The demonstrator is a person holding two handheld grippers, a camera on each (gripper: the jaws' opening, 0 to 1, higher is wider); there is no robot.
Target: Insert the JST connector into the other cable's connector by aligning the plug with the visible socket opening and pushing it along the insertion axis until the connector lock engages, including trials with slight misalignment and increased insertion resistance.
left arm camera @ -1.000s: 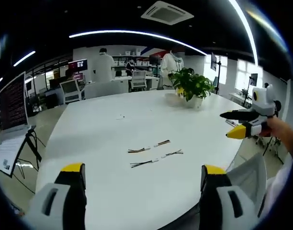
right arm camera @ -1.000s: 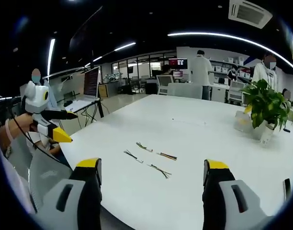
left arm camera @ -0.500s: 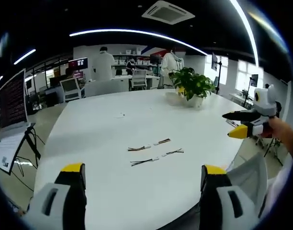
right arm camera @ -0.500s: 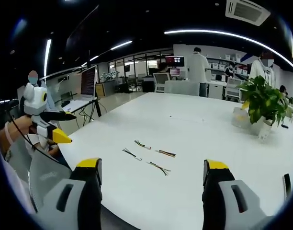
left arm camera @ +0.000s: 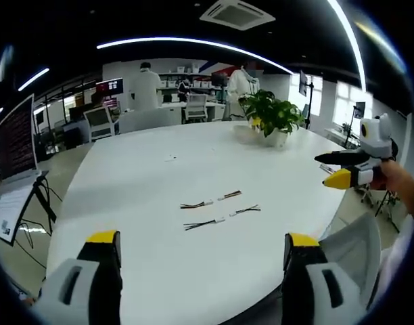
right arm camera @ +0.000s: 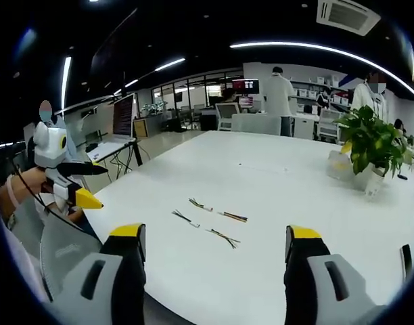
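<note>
Several short wire leads with small white connectors lie loose near the middle of the round white table [left arm camera: 132, 176]. In the left gripper view they form two rows: an upper pair [left arm camera: 210, 201] and a lower pair [left arm camera: 220, 218]. The right gripper view shows the same leads [right arm camera: 208, 220] spread just ahead of the jaws. My left gripper [left arm camera: 202, 238] is open and holds nothing, well short of the leads. My right gripper [right arm camera: 214, 231] is open too and empty. Each gripper appears in the other's view, held in a hand off the table's edge: right gripper [left arm camera: 327, 170], left gripper [right arm camera: 101, 185].
A potted plant [left arm camera: 271, 118] [right arm camera: 373, 145] stands on the table's far side. A laptop on a stand [left arm camera: 17, 145] [right arm camera: 122, 122] is beside the table. People in white coats [left arm camera: 145, 84] and desks with chairs are far behind. A grey chair back [left arm camera: 352, 247] sits by the table's near edge.
Both views have shifted slightly with the hands. The leads lie where they were, and both grippers stay open and empty.
</note>
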